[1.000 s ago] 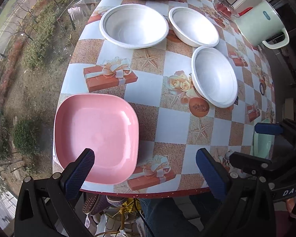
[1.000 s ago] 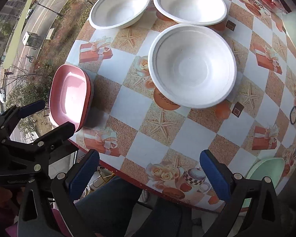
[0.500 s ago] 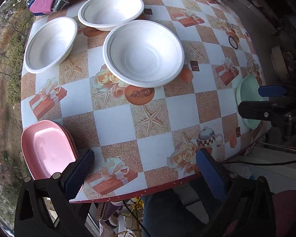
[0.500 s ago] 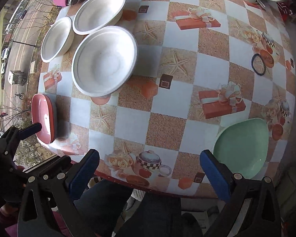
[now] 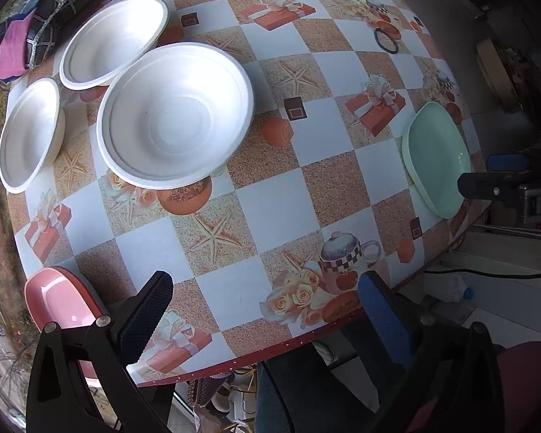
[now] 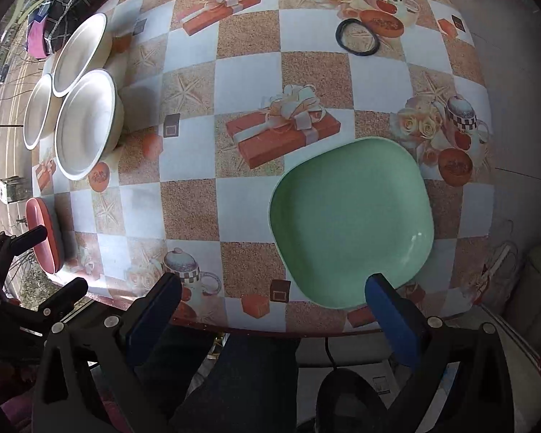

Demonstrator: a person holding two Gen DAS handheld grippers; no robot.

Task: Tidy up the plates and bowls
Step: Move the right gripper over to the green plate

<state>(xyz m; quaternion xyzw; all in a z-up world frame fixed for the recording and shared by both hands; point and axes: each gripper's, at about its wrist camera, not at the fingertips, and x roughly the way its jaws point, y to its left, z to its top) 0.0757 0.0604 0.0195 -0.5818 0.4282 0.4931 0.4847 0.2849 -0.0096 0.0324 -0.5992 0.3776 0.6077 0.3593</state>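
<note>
Surface (image 5: pixel 281 195) with a checked, printed cloth, seen from its near edge. Three white bowls cluster at the far left: the largest bowl (image 5: pixel 175 115) nearest centre, a second bowl (image 5: pixel 113 41) behind it with rims overlapping in view, a third bowl (image 5: pixel 29 135) just beside them at the left edge. Whether the rims actually touch is hard to tell through the fisheye.

Pink plate (image 5: pixel 59 299) sits at the near-left edge, partly behind the left tool (image 5: pixel 261 305). Left tool hovers over the near edge, jaws spread wide, nothing between them.

Green plate (image 6: pixel 351 222) lies at the near-right edge, well apart from the bowls. Right tool (image 6: pixel 272 297) is spread wide too and holds nothing; its right finger (image 6: pixel 389 310) overlaps the plate's near rim in view, its left finger over bare cloth.

Black ring (image 6: pixel 357 41) lies far right. Dark checked cloth bundle (image 5: pixel 54 3) rests at the far-left corner beyond the bowls.
</note>
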